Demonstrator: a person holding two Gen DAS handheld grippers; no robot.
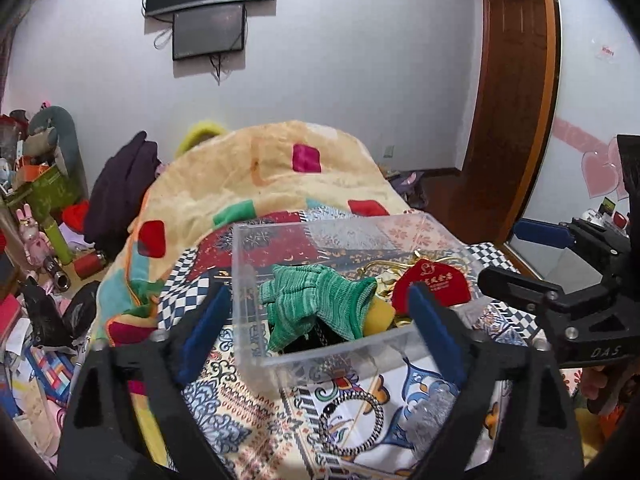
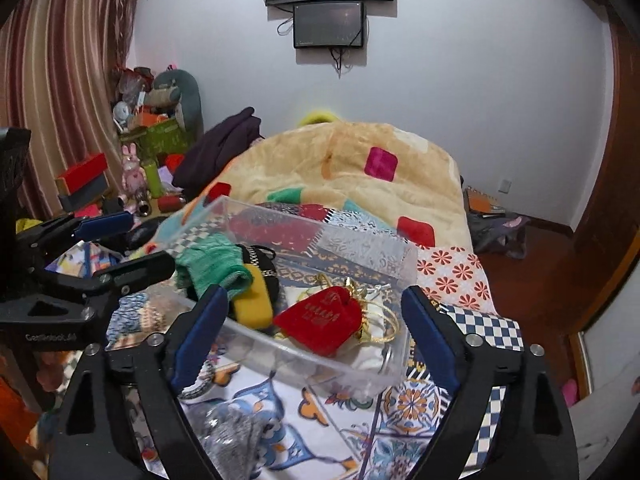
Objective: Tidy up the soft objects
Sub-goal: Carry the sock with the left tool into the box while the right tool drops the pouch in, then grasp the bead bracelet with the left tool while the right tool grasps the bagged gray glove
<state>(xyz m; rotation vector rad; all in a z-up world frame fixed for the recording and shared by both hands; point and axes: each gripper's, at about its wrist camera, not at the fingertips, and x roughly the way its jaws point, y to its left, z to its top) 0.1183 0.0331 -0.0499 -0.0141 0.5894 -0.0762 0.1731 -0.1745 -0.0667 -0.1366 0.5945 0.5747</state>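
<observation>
A clear plastic box (image 1: 256,344) (image 2: 320,364) stands on the patterned bedspread. It holds a green knit glove (image 1: 316,304) (image 2: 208,260), a yellow sponge (image 1: 380,316) (image 2: 252,304), a red velvet pouch (image 1: 432,284) (image 2: 324,320) with gold cord, and a black item (image 2: 264,260). My left gripper (image 1: 316,312) is open and empty, its fingers on either side of the box's near end. My right gripper (image 2: 316,320) is open and empty, just in front of the box. A black-and-white hair tie (image 1: 352,420) and a grey fuzzy piece (image 2: 236,436) lie on the bedspread in front of the box.
A yellow blanket (image 1: 260,176) (image 2: 352,160) is heaped behind the box. A dark purple garment (image 1: 120,184) lies at its left. Clutter of boxes and toys (image 1: 40,200) fills the left side. A wooden door frame (image 1: 508,100) stands at the right.
</observation>
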